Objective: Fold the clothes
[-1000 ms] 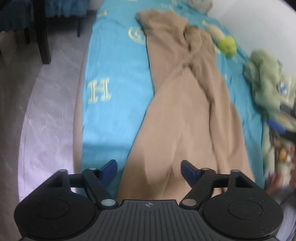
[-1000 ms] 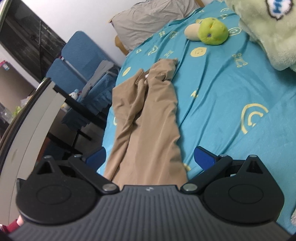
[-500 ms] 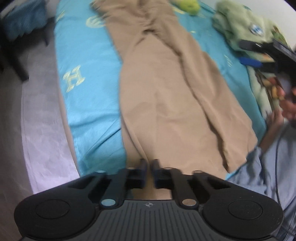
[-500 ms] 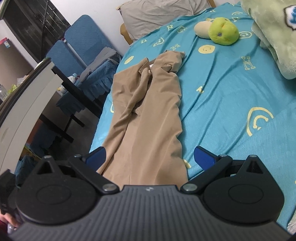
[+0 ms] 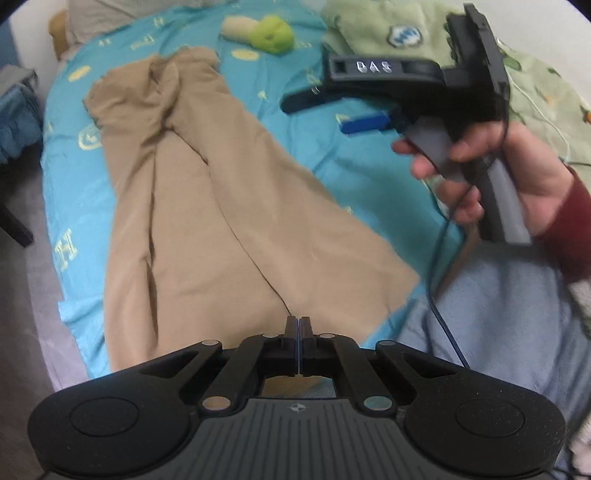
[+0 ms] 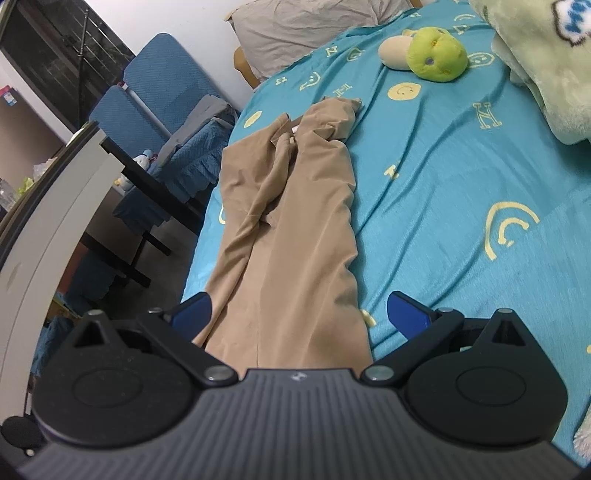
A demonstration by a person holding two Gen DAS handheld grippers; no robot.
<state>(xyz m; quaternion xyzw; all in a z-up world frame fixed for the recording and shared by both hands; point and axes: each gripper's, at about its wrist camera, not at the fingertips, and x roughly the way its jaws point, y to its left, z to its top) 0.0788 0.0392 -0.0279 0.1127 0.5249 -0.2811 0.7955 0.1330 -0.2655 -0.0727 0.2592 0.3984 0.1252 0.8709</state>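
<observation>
A pair of tan trousers (image 5: pixel 207 206) lies lengthwise on the bed, on a turquoise sheet (image 6: pixel 461 177) printed with yellow letters and smiley faces. The waist end is bunched up toward the head of the bed, and the two legs run side by side down to the near edge, close to the side of the mattress where the floor (image 5: pixel 22 302) drops away.

The left gripper (image 5: pixel 298 325) is over the leg ends, its fingers (image 5: pixel 291 326) pressed together. The hem of the trousers lies right at their tips; whether cloth is caught between them I cannot tell, since the tips hide that spot.

The right gripper (image 6: pixel 299 314) is held above the sheet beside the trousers, its blue-padded fingers (image 6: pixel 406 310) spread wide with nothing between them; the lower part of one trouser leg lies under the gap. From the left camera this gripper shows in a hand (image 5: pixel 517 173) with a dark red sleeve (image 5: pixel 569 229), a cable (image 5: pixel 439 295) hanging from it.

Further up the bed a green soft toy (image 6: pixel 436 55) rests against a cream one (image 6: pixel 395 51), near a grey pillow (image 6: pixel 314 33). A pale green fleece blanket (image 5: pixel 373 33) is heaped at the far side. Blue chairs (image 6: pixel 159 92) and a dark bench (image 6: pixel 122 162) stand beside the bed.
</observation>
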